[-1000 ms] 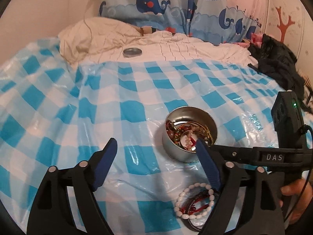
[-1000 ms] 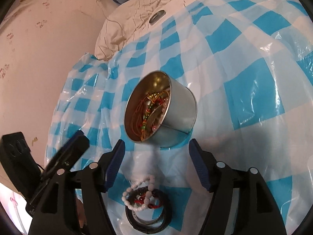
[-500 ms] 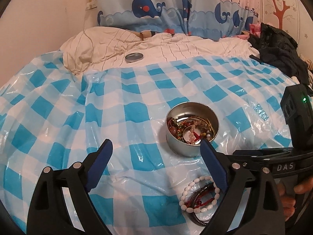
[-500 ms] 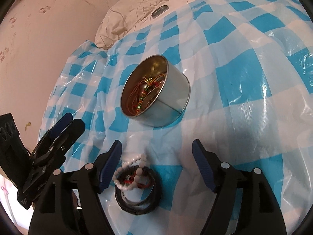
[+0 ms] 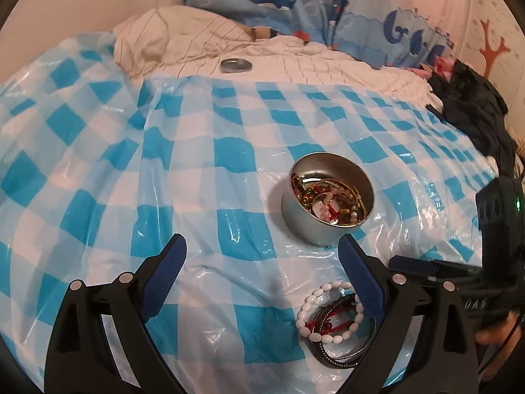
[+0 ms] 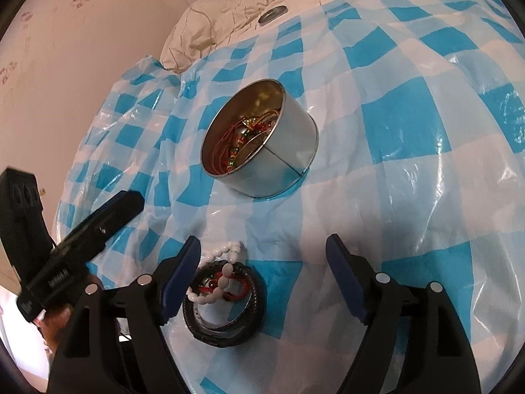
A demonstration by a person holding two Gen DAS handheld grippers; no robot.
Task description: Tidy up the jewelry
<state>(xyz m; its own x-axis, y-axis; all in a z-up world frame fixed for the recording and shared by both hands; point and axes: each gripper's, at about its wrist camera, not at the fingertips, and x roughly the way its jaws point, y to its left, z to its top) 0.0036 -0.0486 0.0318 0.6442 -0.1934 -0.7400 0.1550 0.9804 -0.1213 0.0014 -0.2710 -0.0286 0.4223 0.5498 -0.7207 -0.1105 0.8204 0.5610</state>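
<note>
Bracelets beside the open tin on a checked sheet

A pile of bracelets [image 6: 226, 295] lies on the blue-and-white plastic sheet [image 5: 197, 170], near the round tin [image 5: 328, 203] holding more jewelry. The left gripper [image 5: 262, 264] and right gripper [image 6: 264, 256] have just been opening; both stand wide apart, clamping nothing, bracelets just inside one finger.

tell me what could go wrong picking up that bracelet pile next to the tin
1. The white bead bracelet lies tangled with red cord over the black bangles, so a pinch may lift only part of the pile or drag the rest.
2. The pile sits by one finger of the open right gripper, off centre, so closing might just push it aside.
3. The checkered plastic sheet is wrinkled and loose; the fingers could snag it, possibly shifting the open tin.
</note>
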